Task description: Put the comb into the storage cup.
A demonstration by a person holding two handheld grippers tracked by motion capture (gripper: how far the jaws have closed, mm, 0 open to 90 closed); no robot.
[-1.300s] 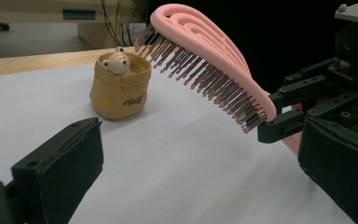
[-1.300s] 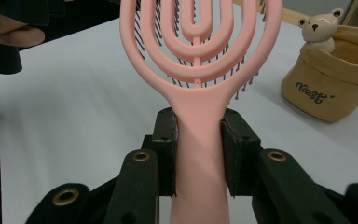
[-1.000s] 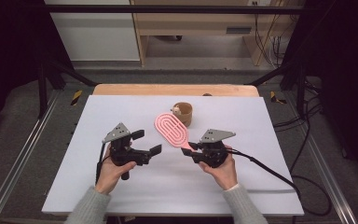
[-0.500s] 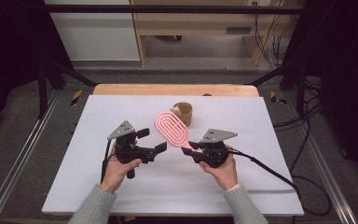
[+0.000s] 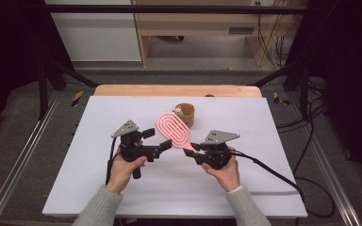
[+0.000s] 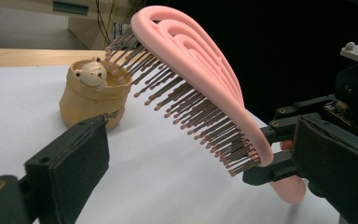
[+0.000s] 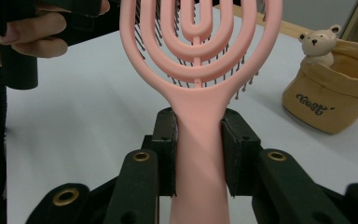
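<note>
While the lower end of the pink hairbrush point(image 7: 198, 140) runs off the bottom of the right gripper view, we see our right tongs point(image 7: 198, 154) pinching its smooth plastic handle, pads flat against both sides. From the high view the brush point(image 5: 174, 131) sits tilted above the white surface point(image 5: 264, 188), its oval head of looped ribs pointing to 11 o'clock, dark ball-tipped bristles facing our left tongs point(image 5: 166, 144). Those left tongs point(image 6: 186, 158) stand spread, having just been closing a little, with the bristles between them and untouched. At 12 o'clock from the brush stands a tan pot point(image 5: 186, 114) with a small bear figure point(image 6: 92, 73) in it; its lettering is too small to read.
</note>
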